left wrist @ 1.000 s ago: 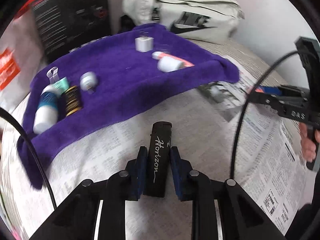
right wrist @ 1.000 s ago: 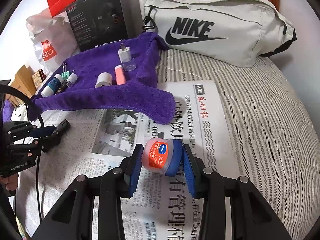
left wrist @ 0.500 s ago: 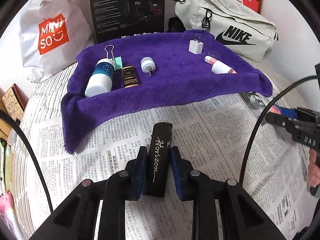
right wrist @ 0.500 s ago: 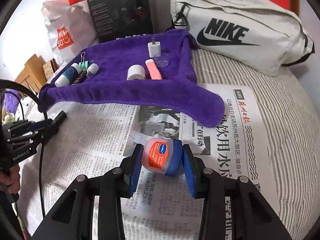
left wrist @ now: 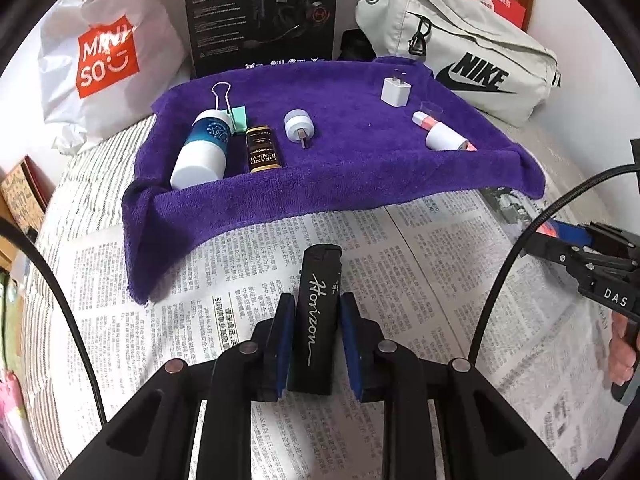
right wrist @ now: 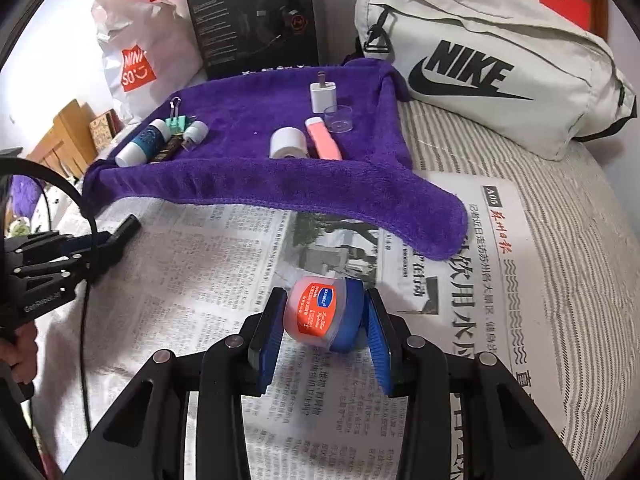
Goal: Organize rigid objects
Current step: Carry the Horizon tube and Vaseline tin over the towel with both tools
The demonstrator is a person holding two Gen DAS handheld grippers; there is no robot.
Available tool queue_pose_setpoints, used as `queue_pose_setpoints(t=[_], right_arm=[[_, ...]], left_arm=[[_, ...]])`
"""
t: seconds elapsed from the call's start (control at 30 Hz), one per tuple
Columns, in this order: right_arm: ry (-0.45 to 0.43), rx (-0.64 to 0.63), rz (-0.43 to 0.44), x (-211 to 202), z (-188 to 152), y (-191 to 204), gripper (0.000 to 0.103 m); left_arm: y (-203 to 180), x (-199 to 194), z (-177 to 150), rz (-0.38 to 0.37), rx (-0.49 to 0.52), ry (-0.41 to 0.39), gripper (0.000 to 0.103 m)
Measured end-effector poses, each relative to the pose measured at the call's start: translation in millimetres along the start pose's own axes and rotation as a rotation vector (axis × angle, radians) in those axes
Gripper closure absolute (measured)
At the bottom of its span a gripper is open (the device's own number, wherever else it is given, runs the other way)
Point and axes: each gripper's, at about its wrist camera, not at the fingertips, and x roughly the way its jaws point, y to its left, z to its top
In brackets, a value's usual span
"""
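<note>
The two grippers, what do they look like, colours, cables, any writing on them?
Both are black angular frames with round silver rivets and blue pads on the fingers. The left gripper has a blue pad on each finger, and so does the right gripper. Thin black cables curve past each. Seen from the side, one body reads "DAS" in white and the other "GenRobot.AI". A bare hand grips the handle.

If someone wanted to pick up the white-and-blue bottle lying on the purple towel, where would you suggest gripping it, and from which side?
Grip the white-and-blue bottle across its white lower body, coming from above with the fingers straddling its width. It lies on its side on the purple towel, so the round barrel gives two opposed faces. The dark Grand Reserve tube lies close along one side and a green binder clip sits near the cap, so the finger gap there looks tight.
</note>
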Motion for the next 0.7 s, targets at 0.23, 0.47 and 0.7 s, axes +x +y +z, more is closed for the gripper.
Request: queue_pose_setpoints(t=[0.23,0.47,0.7], right_arm=[[-0.023,-0.016,0.008,-13,14,5,0.064],[-0.048,-0.034,0.032,-24,33,12,0.064],[-0.058,-0.046,0.038,-26,55,13,0.064]], left_arm=[[8,-22,8,-0.026,-0.029,-0.033,0.081],[13,-34,23,-0.012,-0.032,-0.049,0.081],[17,-35,44,-0.014,-0.033,-0.061,0.081]])
